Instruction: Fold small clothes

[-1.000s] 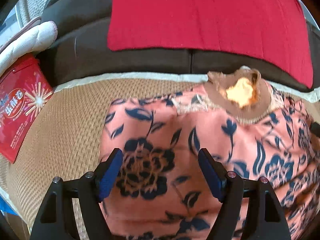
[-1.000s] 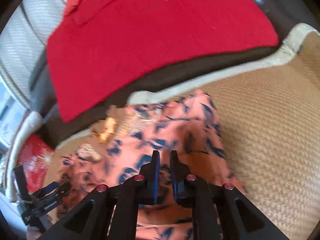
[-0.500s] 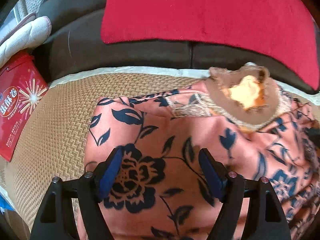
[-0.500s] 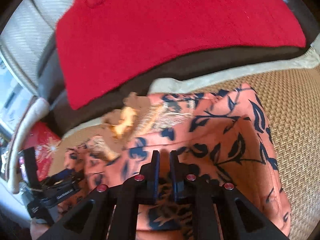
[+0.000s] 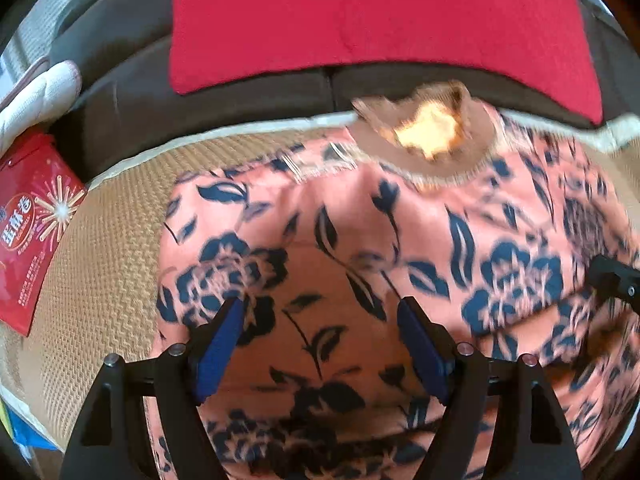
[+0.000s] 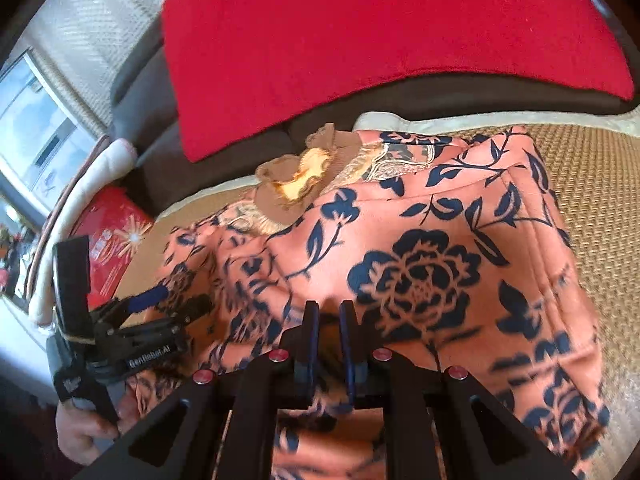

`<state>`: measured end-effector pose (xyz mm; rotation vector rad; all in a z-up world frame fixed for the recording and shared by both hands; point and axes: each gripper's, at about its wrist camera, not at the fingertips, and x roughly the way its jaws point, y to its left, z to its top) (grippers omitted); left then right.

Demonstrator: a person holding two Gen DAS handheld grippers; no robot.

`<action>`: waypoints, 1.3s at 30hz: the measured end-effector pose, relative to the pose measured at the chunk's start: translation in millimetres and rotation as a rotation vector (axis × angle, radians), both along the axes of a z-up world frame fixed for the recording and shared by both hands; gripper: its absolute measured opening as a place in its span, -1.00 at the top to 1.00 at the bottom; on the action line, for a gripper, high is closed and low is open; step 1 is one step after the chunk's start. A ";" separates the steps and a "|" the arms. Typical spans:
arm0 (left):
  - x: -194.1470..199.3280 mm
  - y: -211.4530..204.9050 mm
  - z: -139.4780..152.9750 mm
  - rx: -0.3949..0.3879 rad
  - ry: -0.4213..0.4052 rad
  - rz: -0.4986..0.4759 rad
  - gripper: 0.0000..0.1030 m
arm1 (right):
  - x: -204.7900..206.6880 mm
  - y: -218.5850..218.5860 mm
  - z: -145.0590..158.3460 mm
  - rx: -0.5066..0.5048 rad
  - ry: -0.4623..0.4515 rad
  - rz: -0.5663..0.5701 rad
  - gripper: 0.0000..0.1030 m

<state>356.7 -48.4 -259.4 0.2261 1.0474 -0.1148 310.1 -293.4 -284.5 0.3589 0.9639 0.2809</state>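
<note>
On the woven mat [image 5: 100, 248], just in front of the red cushion [image 5: 360, 16], lies the pink floral top [image 5: 360, 240], brown collar [image 5: 436, 136] toward the cushion. Right gripper [image 6: 328, 312] is clenched on a raised fold of it; left gripper [image 5: 320, 316] hovers released above the cloth. Judged best: carry the fold across evenly, keeping the edges aligned.

Garment [image 5: 360, 240] on mat [image 5: 100, 264]; box [image 5: 32, 232] left; cushion [image 5: 380, 16] behind.

garment [image 5: 360, 240] blurred, lower hem cut off
</note>
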 end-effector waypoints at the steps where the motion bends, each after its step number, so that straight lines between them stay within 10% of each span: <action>1: -0.7 -2.6 -6.6 0.025 0.016 -0.014 -0.54 | -2.4 2.2 -4.1 -0.015 0.016 0.016 0.74; 25: -69.5 60.1 43.5 -0.113 -0.034 0.034 -0.55 | -67.5 -51.1 23.1 0.048 -0.020 -0.071 0.71; 28: -95.9 81.9 46.5 -0.144 -0.052 0.066 -0.56 | -99.3 -71.5 28.1 0.048 -0.034 -0.127 0.36; 30: -119.6 98.5 42.1 -0.161 -0.054 0.097 -0.57 | -127.9 -85.2 27.5 0.060 -0.041 -0.188 -0.65; 39: -206.3 163.1 -8.2 -0.293 0.054 0.248 -0.57 | -199.8 -105.6 1.5 0.032 0.144 -0.255 -0.68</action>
